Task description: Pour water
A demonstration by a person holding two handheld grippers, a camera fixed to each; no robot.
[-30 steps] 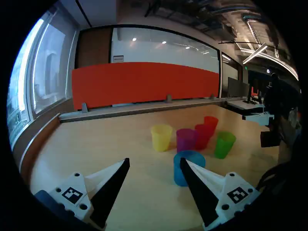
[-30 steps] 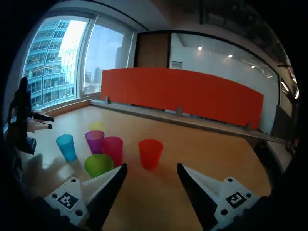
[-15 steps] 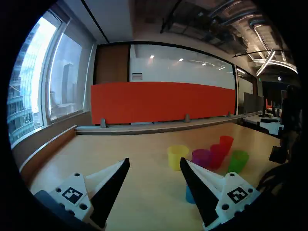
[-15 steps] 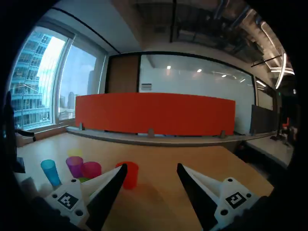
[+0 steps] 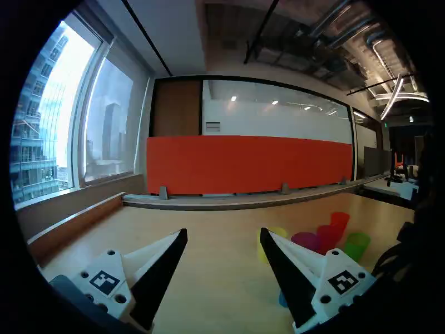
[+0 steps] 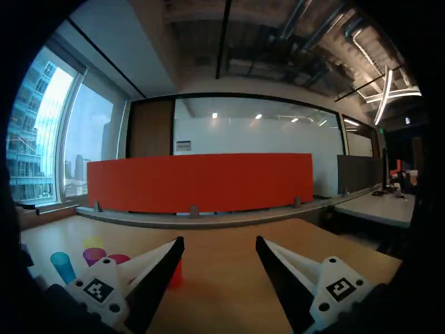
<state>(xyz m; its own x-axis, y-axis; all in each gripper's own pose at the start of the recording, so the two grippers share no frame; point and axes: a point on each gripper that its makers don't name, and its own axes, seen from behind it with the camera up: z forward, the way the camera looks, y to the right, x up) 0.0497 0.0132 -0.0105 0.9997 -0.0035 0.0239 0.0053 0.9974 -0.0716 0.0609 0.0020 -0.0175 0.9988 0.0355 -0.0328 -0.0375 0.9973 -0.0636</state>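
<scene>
Several coloured plastic cups stand grouped on a wooden table [image 5: 222,222]. In the left gripper view, past my open left gripper [image 5: 222,230], a yellow cup [image 5: 271,234] is half hidden by the right finger. Beside it stand a purple cup [image 5: 306,240], a pink cup [image 5: 325,236], an orange-red cup [image 5: 339,220] and a green cup [image 5: 356,245]. A sliver of a blue cup [image 5: 282,300] shows low by the finger. My right gripper [image 6: 218,239] is open and holds nothing. To its left are the blue cup [image 6: 62,266], purple cup [image 6: 93,256], yellow cup [image 6: 93,242] and red cup [image 6: 176,274].
An orange partition [image 5: 245,164] with a grey rail runs along the table's far edge. Tall windows [image 5: 50,133] line the left side. Another desk [image 6: 378,203] stands to the right. Bare tabletop [image 6: 233,245] stretches ahead of the right gripper.
Both views have tilted upward, showing more ceiling. The cups have slid low in both views, partly behind the fingers. Both grippers stay open.
</scene>
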